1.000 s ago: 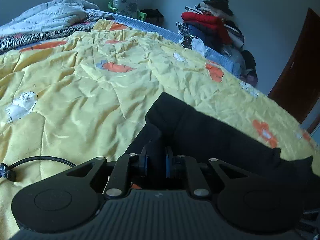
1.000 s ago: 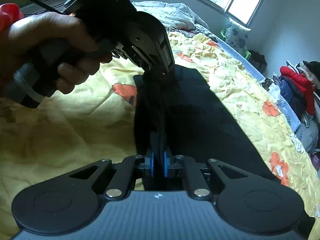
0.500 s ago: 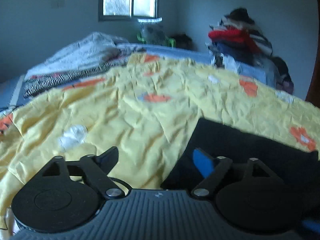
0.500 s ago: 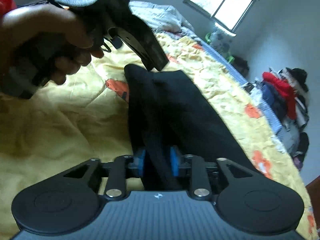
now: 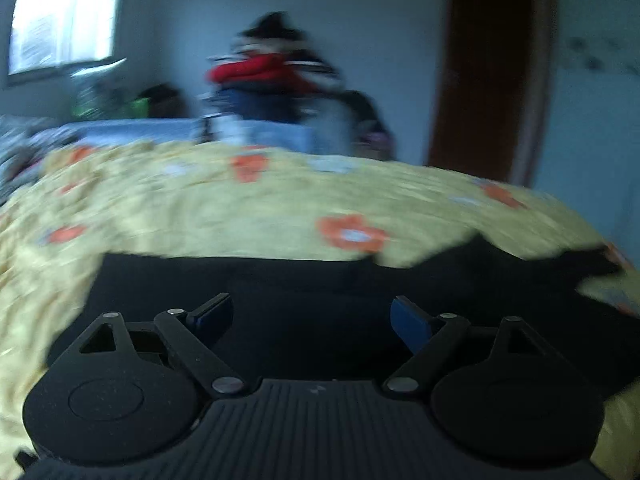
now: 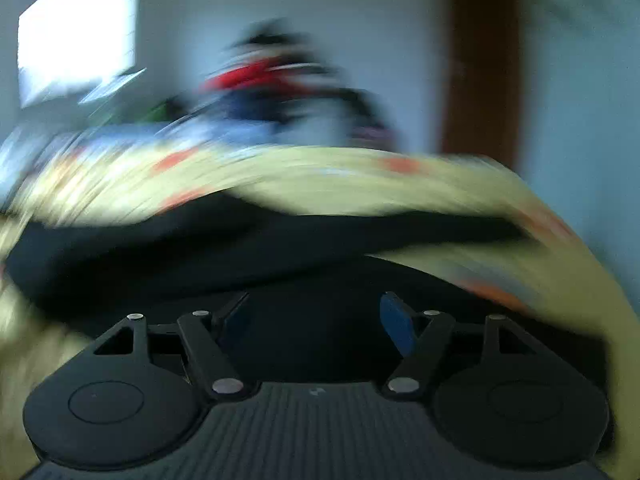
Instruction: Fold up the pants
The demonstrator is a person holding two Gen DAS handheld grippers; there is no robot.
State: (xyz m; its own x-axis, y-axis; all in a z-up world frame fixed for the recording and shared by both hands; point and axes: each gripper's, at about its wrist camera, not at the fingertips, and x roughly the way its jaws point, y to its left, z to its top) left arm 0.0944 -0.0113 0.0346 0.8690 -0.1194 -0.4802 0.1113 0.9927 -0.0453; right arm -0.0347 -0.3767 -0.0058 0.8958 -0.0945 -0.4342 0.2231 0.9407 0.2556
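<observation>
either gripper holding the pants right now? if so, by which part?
Nothing is held. The left hand-held gripper and the right hand-held gripper both stand open, with the black pants lying on the yellow quilt ahead of them.

The left gripper [image 5: 312,316] is hanging with its jaws spread wide and nothing between them; the right gripper [image 6: 314,314] is doing the same. Directly ahead, the black pants [image 5: 304,280] are lying flat across the yellow quilt [image 5: 240,208], leaving low, open room above. At the far side, a clothes pile [image 5: 276,76] is blocking the way, with a brown door [image 5: 488,80] standing to its right.
</observation>
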